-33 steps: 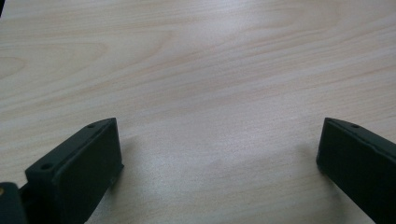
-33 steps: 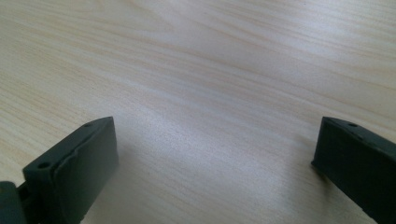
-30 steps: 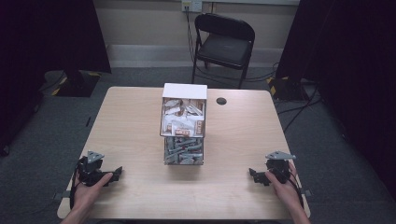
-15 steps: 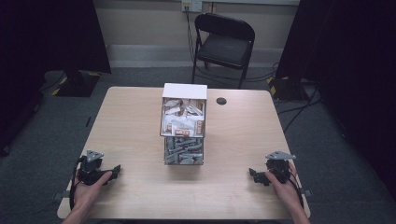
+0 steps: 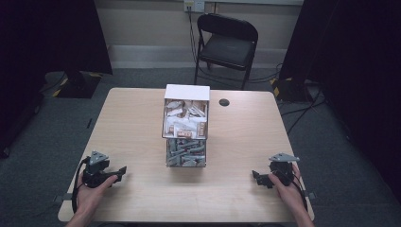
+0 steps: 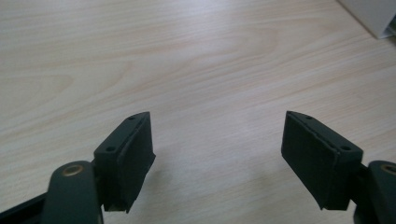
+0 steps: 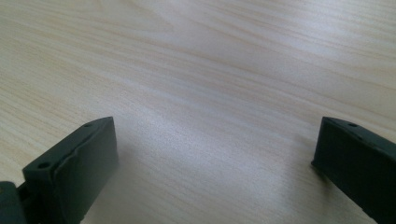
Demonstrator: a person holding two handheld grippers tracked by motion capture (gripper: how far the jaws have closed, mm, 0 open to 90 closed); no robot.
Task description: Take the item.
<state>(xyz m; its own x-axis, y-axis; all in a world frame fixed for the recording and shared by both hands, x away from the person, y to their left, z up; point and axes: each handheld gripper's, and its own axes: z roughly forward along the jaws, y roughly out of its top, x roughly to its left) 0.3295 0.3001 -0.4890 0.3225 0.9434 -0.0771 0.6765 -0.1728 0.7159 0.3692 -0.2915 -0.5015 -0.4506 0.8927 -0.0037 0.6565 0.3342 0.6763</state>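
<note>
- High view: your left gripper (image 5: 119, 170) rests near the front left corner of the pale wooden table (image 5: 246, 137), held in your left hand (image 5: 90, 189), its jaws pointing toward the middle of the table.
- High view: your right gripper (image 5: 256, 177) sits near the front right corner in your right hand (image 5: 286, 187), jaws pointing left toward the table's centre. From up here you cannot tell how far either pair of jaws is spread.
- High view: a clear two-tier box (image 5: 186, 125) with a white top stands in the middle of the table, well apart from both grippers. Its upper tier holds pale packets (image 5: 185, 118); its lower tier holds grey ones (image 5: 186, 152).
- High view: a small dark round disc (image 5: 224, 102) lies on the table just right of the box's far end, and a black folding chair (image 5: 227, 45) stands beyond the far edge.
- Left gripper view: your left gripper (image 6: 217, 140) has its jaws spread wide over bare wood, with nothing between them. A white corner of the box (image 6: 373, 16) shows at the upper right.
- Right gripper view: your right gripper (image 7: 215, 156) is likewise spread wide above the tabletop, gripping nothing.
</note>
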